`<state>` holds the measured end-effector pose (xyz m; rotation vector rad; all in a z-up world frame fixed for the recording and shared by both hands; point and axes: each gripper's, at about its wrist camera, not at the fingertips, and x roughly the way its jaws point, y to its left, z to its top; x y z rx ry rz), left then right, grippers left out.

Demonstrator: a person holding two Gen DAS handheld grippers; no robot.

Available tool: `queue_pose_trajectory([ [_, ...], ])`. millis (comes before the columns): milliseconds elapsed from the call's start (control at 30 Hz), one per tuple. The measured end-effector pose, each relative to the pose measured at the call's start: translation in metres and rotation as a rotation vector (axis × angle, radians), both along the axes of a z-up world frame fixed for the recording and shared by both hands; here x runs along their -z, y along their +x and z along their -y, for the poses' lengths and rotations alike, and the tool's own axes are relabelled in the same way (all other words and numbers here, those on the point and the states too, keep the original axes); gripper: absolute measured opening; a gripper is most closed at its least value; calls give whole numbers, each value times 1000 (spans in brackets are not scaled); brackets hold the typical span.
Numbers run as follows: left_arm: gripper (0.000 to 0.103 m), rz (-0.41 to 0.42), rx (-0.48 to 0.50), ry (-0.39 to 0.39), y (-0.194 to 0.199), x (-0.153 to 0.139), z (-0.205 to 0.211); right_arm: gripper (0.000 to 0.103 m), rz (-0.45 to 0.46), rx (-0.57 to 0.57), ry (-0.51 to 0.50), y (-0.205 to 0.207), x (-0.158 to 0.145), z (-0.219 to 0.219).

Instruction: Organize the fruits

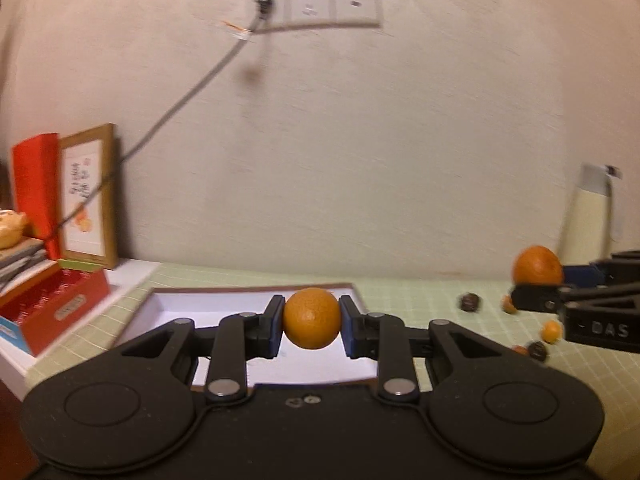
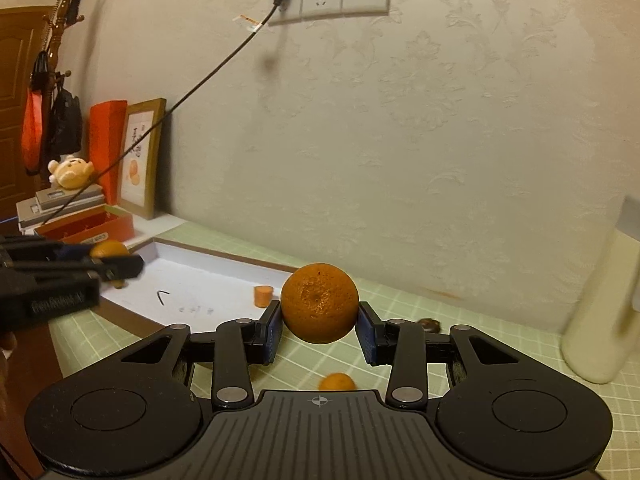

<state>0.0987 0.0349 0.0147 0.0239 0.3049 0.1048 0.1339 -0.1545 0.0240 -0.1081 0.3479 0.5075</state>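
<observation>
My left gripper (image 1: 311,322) is shut on a small orange (image 1: 311,312), held in the air above a white tray with a brown rim (image 1: 208,308). At the right edge of the left wrist view, my right gripper (image 1: 540,282) is shut on a bigger orange (image 1: 538,265). In the right wrist view that bigger orange (image 2: 319,300) sits between the blue pads of the right gripper (image 2: 319,320). The tray (image 2: 188,276) lies to its left with an orange stub (image 2: 263,295) in it. The left gripper (image 2: 114,266) with its small orange (image 2: 107,249) hangs over the tray's left end.
Small orange fruits (image 1: 552,331) (image 2: 337,382) and dark ones (image 1: 469,302) (image 2: 430,324) are scattered on the green checked cloth (image 1: 420,300). A cream bottle (image 2: 600,312) stands at the right. A red box (image 1: 60,304), a picture frame (image 1: 90,196) and a cable (image 2: 192,92) are at the left, by the wall.
</observation>
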Motion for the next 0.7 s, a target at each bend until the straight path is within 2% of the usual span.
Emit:
queue_pose_trajectory([
  [333,18,30,-168,-25,14,-12,-69,39,15,-65,9,19,-6,-41],
  [700,18,10,-250,-38,27,-2,-107,39,28,-110,-13,59,-3,-85],
])
